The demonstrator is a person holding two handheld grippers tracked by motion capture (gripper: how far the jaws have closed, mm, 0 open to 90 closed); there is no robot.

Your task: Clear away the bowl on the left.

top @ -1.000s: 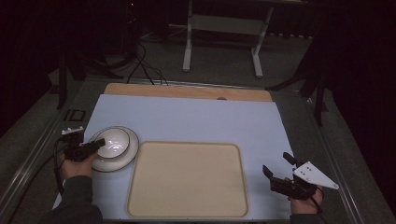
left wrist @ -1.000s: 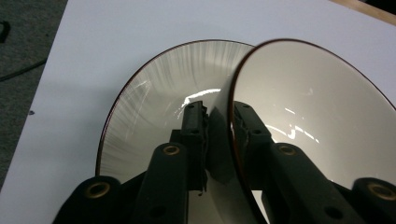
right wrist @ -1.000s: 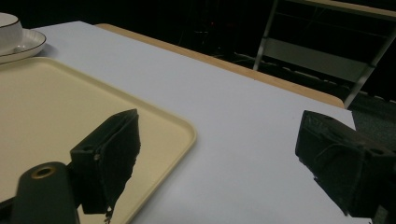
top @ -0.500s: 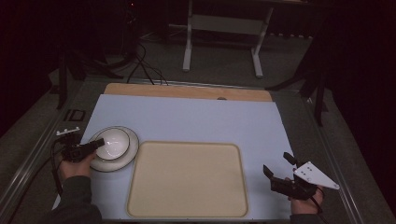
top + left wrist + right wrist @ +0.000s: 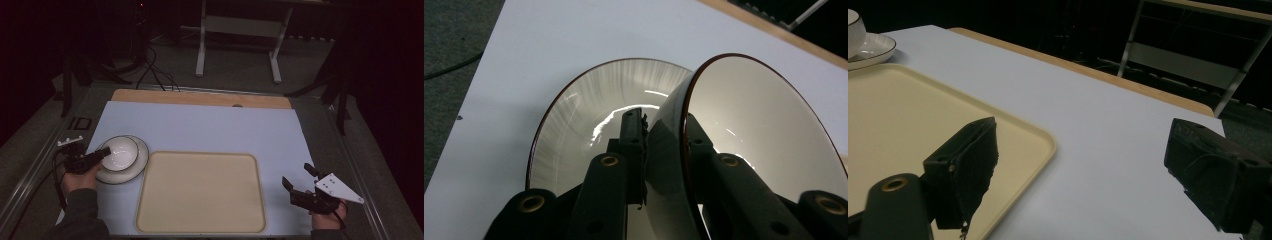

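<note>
A white bowl point(image 5: 121, 151) with a dark rim stands on a white plate point(image 5: 131, 169) at the left of the table. My left gripper point(image 5: 102, 154) comes in from the left and is shut on the bowl's near rim. In the left gripper view its jaws pinch the bowl point(image 5: 754, 115) wall, one inside and one outside, with the plate point(image 5: 574, 130) beneath. My right gripper point(image 5: 299, 181) is held open near the table's front right, with nothing between its jaws. In the right gripper view that gripper point(image 5: 1078, 165) hangs over the corner of the tray point(image 5: 898, 110).
A beige tray point(image 5: 200, 192) with nothing on it lies at the front middle of the pale blue mat point(image 5: 210, 127). A wooden strip point(image 5: 200, 97) runs along the table's back edge. A metal stand point(image 5: 240, 30) and cables are on the floor beyond.
</note>
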